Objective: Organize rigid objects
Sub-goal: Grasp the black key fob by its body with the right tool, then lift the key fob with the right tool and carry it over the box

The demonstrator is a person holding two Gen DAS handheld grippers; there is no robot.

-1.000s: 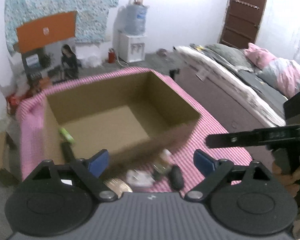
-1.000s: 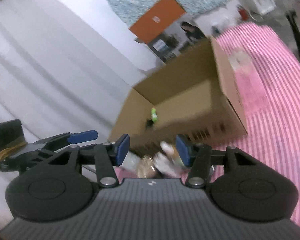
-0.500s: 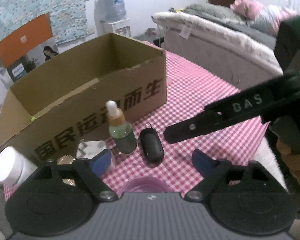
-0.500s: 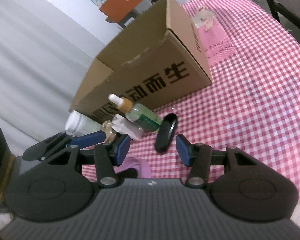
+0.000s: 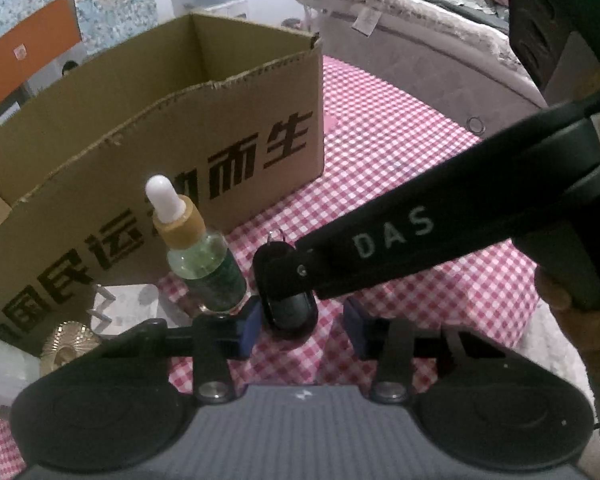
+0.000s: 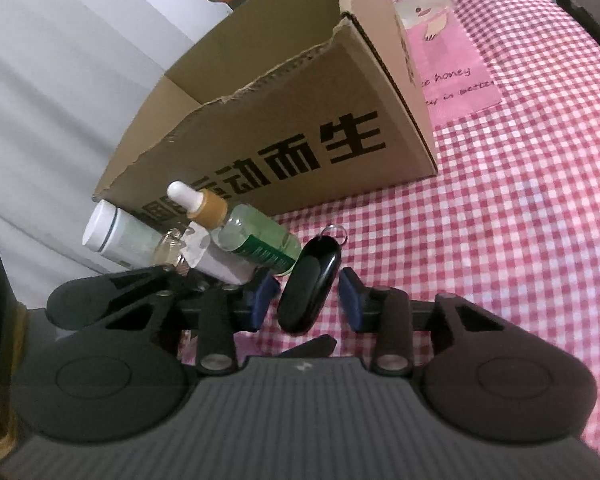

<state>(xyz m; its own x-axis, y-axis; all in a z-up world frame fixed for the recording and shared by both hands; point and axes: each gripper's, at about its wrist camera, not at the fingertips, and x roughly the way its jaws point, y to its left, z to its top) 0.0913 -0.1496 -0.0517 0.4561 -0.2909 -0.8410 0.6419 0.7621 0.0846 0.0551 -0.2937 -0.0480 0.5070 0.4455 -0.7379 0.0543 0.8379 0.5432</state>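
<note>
Cardboard box (image 6: 308, 120): brown, black lettering. Tablecloth (image 6: 520, 220): pink-white check. Dropper bottle (image 6: 256, 240): green, tan collar, white bulb. Key fob (image 6: 310, 292): apparently black.

The right tool (image 5: 304, 276) covers part of the black key fob (image 5: 286, 304); the cardboard box (image 5: 152, 152) hides its own floor.

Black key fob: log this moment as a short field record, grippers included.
target: black key fob, lying on the checked cloth
right gripper: open, jaws either side of the fob
left gripper: open, close behind the fob
neighbour: dropper bottle, upright, left of the fob
container: cardboard box, open top, behind the items
grasp: not yet closed
</note>
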